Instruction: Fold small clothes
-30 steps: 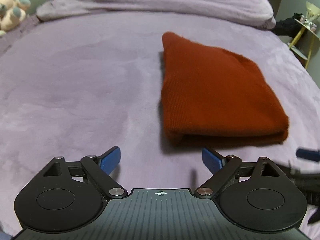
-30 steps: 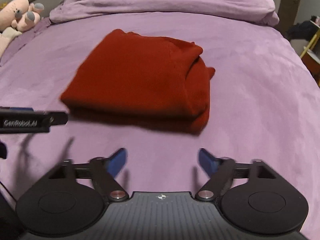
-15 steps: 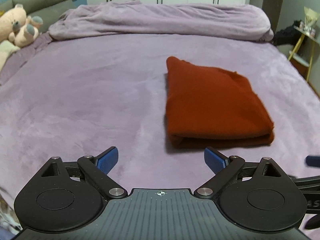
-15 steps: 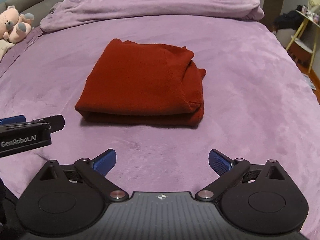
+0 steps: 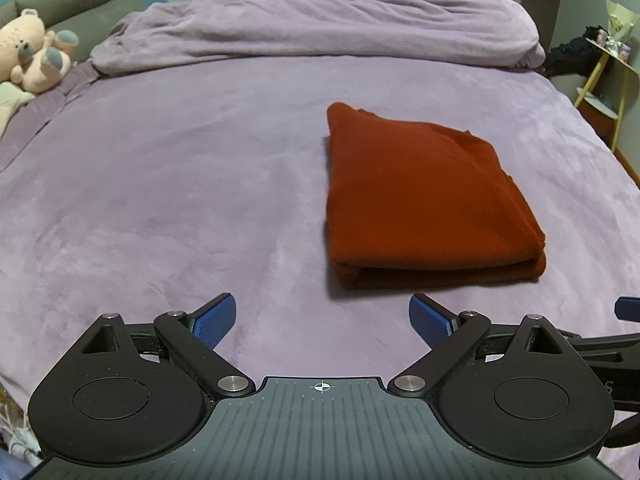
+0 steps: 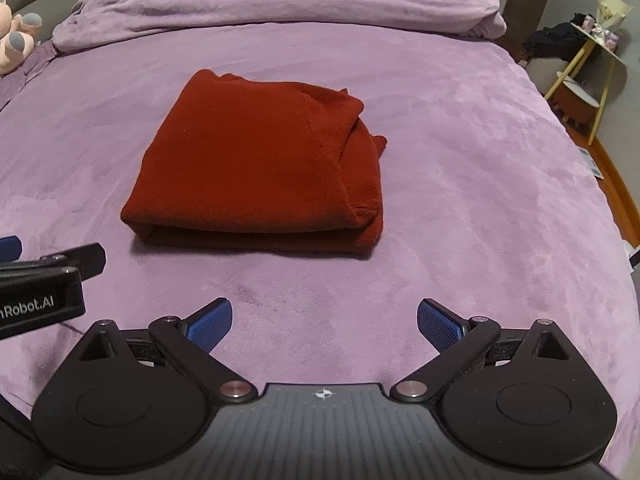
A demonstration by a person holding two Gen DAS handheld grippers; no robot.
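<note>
Two grippers: your left gripper [image 5: 322, 316] and your right gripper [image 6: 325, 318] both hang above the bed with jaws spread wide and nothing between the blue pads; the right one's jaws have just been opening to that spread.
Garment: a rust-red knit garment [image 6: 256, 168], which looks like a small sweater, lies folded into a thick rectangle on the purple bedspread [image 5: 180, 200].
Where it sits: at about 1 o'clock from your left gripper and about 11 o'clock from your right, near both but touching neither.
Fold state: the layered edge faces you; at the packet's 3 o'clock side, in the right wrist view, an inner layer bulges out past the top layer.
Step in hand: this looks like release and withdrawal after the last fold.
Doing it well: lift straight away so no pad snags the knit and drags the top layer open.
Tidying: if you want a cleaner packet, tuck that bulging side under with one pad while the other gripper steadies the opposite edge.
Background: a rumpled purple duvet [image 5: 320, 32] lies across the bed at 12 o'clock, and a pink plush toy [image 5: 32, 52] sits at 10 o'clock.
</note>
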